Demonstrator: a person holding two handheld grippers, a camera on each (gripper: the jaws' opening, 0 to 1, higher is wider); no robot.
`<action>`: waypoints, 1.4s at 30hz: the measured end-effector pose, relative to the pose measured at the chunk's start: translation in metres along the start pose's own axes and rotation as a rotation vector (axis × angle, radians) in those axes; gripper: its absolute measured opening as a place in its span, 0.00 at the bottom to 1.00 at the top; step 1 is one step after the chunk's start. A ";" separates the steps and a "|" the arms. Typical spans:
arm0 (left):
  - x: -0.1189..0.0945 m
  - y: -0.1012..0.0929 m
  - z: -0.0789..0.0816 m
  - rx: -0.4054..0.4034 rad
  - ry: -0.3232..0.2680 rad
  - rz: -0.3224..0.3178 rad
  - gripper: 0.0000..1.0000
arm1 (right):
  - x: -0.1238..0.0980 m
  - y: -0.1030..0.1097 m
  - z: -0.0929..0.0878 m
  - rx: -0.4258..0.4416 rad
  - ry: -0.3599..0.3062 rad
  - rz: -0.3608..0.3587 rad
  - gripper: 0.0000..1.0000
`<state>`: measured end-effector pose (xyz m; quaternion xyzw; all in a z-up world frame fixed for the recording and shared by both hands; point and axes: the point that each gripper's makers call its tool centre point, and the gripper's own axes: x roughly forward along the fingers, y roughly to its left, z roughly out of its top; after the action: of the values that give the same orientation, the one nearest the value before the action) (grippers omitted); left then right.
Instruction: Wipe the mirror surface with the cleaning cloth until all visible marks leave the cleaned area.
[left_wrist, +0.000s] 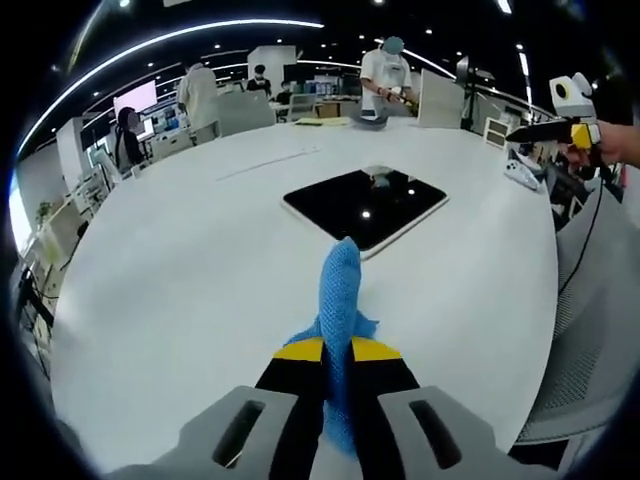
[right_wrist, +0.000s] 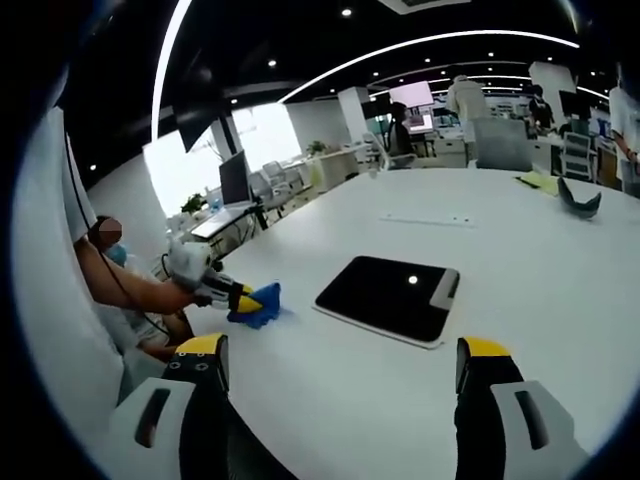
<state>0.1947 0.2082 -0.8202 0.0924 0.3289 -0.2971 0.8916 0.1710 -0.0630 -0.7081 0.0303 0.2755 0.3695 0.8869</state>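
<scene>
Two grippers noted. Left gripper (left_wrist: 336, 352) pinches the blue cloth (left_wrist: 340, 290), held low over the white bench (left_wrist: 180, 280) short of the mirror (left_wrist: 365, 205). Right gripper (right_wrist: 340, 365) is spread wide, hovering beside the mirror.

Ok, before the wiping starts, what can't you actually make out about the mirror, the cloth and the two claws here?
- Marks on the flat dark rectangular mirror: too small in the left gripper view; its surface reflects ceiling lights.
- Blue woven cleaning cloth: its lower end is hidden between the left claw jaws.
- Right claw: jaw bases cut off by the right gripper view's bottom edge.
- Small items on the round white table: too far to identify.
</scene>
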 end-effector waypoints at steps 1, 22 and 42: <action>0.000 0.001 0.003 -0.009 -0.006 0.000 0.05 | 0.000 -0.001 0.000 -0.001 -0.002 -0.002 0.94; 0.013 0.009 0.049 0.002 -0.068 -0.009 0.05 | -0.001 -0.006 -0.001 0.018 -0.012 -0.011 0.94; 0.037 0.024 0.095 0.000 -0.120 -0.009 0.05 | 0.000 -0.011 -0.003 0.031 -0.009 -0.019 0.94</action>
<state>0.2812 0.1760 -0.7718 0.0730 0.2753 -0.3062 0.9084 0.1763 -0.0718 -0.7139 0.0430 0.2774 0.3565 0.8912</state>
